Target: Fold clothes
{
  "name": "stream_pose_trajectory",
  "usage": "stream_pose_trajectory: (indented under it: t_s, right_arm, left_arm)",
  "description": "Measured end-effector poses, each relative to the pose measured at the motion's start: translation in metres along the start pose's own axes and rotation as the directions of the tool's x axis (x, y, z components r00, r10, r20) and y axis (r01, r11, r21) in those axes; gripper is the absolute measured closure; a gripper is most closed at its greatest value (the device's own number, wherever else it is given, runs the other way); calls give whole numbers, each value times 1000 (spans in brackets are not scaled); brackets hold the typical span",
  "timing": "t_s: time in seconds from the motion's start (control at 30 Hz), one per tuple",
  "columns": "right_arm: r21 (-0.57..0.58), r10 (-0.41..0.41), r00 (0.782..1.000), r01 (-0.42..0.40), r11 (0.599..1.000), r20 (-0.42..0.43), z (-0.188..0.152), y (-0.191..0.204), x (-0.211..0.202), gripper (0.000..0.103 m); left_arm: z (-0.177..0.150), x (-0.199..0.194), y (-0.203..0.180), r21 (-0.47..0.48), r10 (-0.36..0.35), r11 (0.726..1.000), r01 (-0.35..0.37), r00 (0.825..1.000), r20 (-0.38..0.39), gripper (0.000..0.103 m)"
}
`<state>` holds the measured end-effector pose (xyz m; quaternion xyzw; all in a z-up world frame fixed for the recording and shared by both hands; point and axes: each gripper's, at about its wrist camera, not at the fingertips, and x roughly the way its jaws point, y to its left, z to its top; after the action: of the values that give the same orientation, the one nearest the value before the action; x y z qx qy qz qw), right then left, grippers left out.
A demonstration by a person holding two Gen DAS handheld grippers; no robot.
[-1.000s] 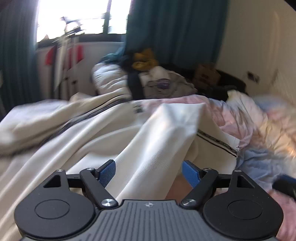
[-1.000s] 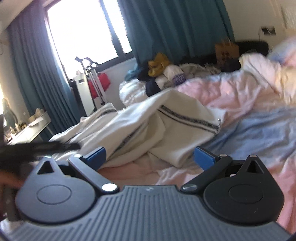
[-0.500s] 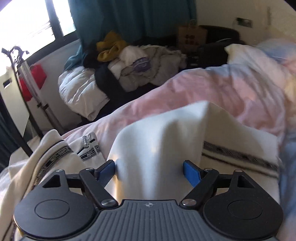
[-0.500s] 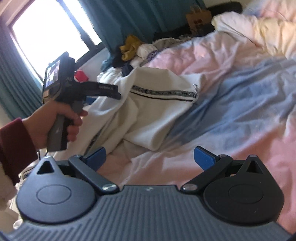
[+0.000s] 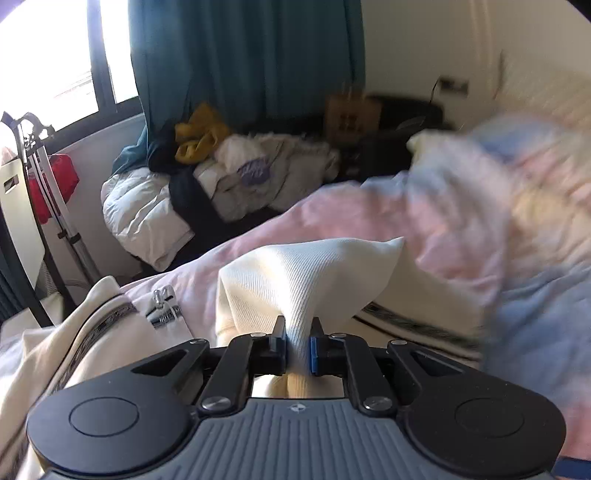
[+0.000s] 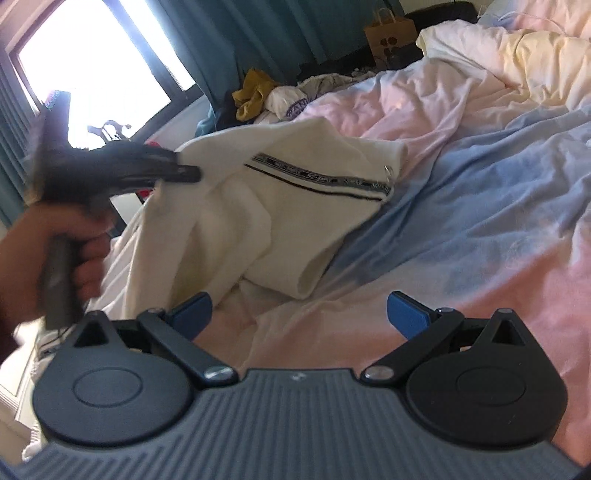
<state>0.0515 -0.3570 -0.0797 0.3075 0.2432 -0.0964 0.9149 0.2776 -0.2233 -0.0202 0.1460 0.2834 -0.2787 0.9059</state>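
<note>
Lower centre of left wrist view: left tool (image 5: 297, 341) closing on bunched cream garment (image 5: 310, 280); thin pinch may slip. Right tool (image 6: 299, 314) wide open, empty, above bed (image 6: 480, 229); unsupported side may crumple.

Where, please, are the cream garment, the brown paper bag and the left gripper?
cream garment (image 6: 295, 221): right wrist view, on its folded body.
brown paper bag (image 6: 389, 33): right wrist view, on its front.
left gripper (image 5: 297, 339): left wrist view, closing on pinched cloth.
</note>
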Motion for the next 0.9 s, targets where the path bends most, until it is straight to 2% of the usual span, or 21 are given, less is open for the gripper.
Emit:
stream_pose_trajectory:
  t_s: [0.17, 0.27, 0.33, 0.4, 0.43, 0.5, 0.57, 0.63, 0.77, 0.9]
  right_arm:
    - [38, 85, 993, -88, 995, 78, 6, -2, -19, 0]
    - [150, 140, 981, -159, 976, 134, 13, -17, -34, 0]
    - [270, 191, 970, -225, 936, 148, 14, -33, -38, 0]
    - [401, 248, 956, -290, 869, 154, 14, -51, -39, 0]
    - [457, 256, 955, -295, 839, 148, 12, -60, -37, 0]
    - [559, 264, 954, -296, 774, 140, 7, -77, -34, 0]
    - [616, 264, 955, -287, 733, 131, 5, -85, -31, 0]
    - [606, 247, 961, -272, 747, 127, 10, -83, -28, 0]
    - [610, 202, 978, -190, 770, 49, 19, -78, 3, 0]
    - [617, 75, 996, -27, 787, -52, 16, -82, 31, 2]
  left_arm:
    - [-41, -90, 6, -82, -61, 994, 68, 994, 90, 92]
    - [-86, -130, 10, -165, -71, 982, 90, 991, 117, 92]
    - [-116, -145, 12, -225, -66, 970, 92, 990, 121, 92]
    - [-142, -152, 18, -285, -54, 955, 88, 991, 125, 92]
    - [-154, -155, 21, -315, -47, 945, 85, 991, 126, 92]
    - [-173, -160, 29, -369, -40, 925, 87, 990, 133, 92]
    - [-184, -163, 33, -374, -27, 924, 79, 990, 141, 91]
    - [-191, -164, 37, -382, -30, 921, 82, 990, 141, 91]
    - [-200, -163, 40, -379, -26, 922, 72, 992, 126, 91]
    - [-203, -162, 44, -391, -29, 917, 76, 992, 123, 90]
